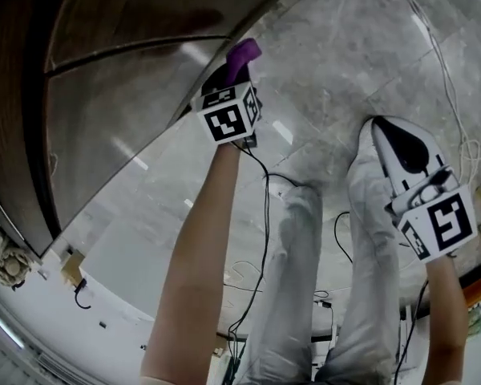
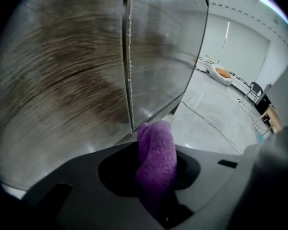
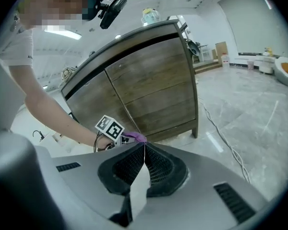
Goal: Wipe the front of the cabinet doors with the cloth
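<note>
The wooden cabinet (image 1: 120, 127) fills the upper left of the head view. In the right gripper view, the cabinet (image 3: 149, 90) shows two doors under a dark top. My left gripper (image 1: 228, 74) is shut on a purple cloth (image 1: 244, 53). It holds the cloth (image 2: 156, 155) low against the cabinet front, close to the seam between the doors (image 2: 129, 75). My right gripper (image 1: 378, 127) hangs shut and empty over the floor, well away from the cabinet. From there, the left gripper's marker cube (image 3: 110, 127) and the cloth (image 3: 134, 137) appear near the cabinet's base.
Grey marble floor (image 1: 345, 46) lies around the cabinet. A white cable (image 1: 449, 79) and black cables (image 1: 264, 215) trail over it. The person's legs (image 1: 297, 295) stand between the grippers. A coil of rope (image 1: 4, 259) lies on the cabinet top. A chair (image 2: 257, 87) stands far off.
</note>
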Motion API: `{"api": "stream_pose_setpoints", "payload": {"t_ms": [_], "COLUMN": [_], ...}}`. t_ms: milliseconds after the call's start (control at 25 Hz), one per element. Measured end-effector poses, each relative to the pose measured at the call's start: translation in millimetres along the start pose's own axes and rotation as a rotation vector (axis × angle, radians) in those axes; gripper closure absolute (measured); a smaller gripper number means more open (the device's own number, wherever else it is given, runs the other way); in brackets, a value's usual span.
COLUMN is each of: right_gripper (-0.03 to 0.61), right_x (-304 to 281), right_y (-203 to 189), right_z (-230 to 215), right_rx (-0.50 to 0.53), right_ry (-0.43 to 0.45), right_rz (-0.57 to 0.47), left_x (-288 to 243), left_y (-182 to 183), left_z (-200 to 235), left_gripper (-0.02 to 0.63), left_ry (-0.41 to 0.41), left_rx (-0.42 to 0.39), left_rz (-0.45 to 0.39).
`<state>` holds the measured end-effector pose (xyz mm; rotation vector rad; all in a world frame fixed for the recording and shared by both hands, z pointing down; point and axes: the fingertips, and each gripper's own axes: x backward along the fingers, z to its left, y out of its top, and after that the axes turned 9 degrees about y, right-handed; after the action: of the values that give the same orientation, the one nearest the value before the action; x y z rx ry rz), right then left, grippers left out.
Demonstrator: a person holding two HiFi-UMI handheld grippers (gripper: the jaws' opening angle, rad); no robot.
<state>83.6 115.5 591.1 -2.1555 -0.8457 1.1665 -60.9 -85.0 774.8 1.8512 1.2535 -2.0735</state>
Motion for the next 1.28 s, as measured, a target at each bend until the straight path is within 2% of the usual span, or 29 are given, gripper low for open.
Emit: {"api": "stream_pose_setpoints", "payload": {"t_ms": [200,320,440,680,880,1160,1280], "right_gripper": [0.552,0.552,0.552,0.552,0.552,0.552,0.552], "right_x": [12.9,6.9,-9.7,-54.9,-79.9,-80.0,-72.7], "right_y": [-27.5,-39.8,-35.3,-9.6,-2.7,-8.4,2.1], "right_z": [-18.8,-8.2,15.7,73.8,101.4,130.1,149.9], "right_rx": [-0.033,-0.04,-0.032,0.024,0.054,0.097,0.114], "right_ry": [-0.082,-0.096,-0.079,0.007,0.051,0.088,0.116], "right_rz": [-0.008,0.004,-0.002,-0.01,0.0,0.07,0.105], "left_x": [-16.2,-7.1,8.8,46.7,70.4,130.4,174.8], "left_y": [1.2,-16.5,-42.5,-109.0,-152.1,-186.1,-193.6], "left_z": [52.7,84.5,118.1,204.8,256.6,307.5,310.1], "left_gripper": [0.514,0.514,0.514,0.514,0.514,0.514,0.514], "left_ry": [0.109,0.123,0.137,0.24,0.28,0.373,0.352], "left_rx": [0.135,0.127,0.121,0.188,0.213,0.455,0.5], "left_rz": [0.002,0.026,0.046,0.117,0.157,0.107,0.083]}}
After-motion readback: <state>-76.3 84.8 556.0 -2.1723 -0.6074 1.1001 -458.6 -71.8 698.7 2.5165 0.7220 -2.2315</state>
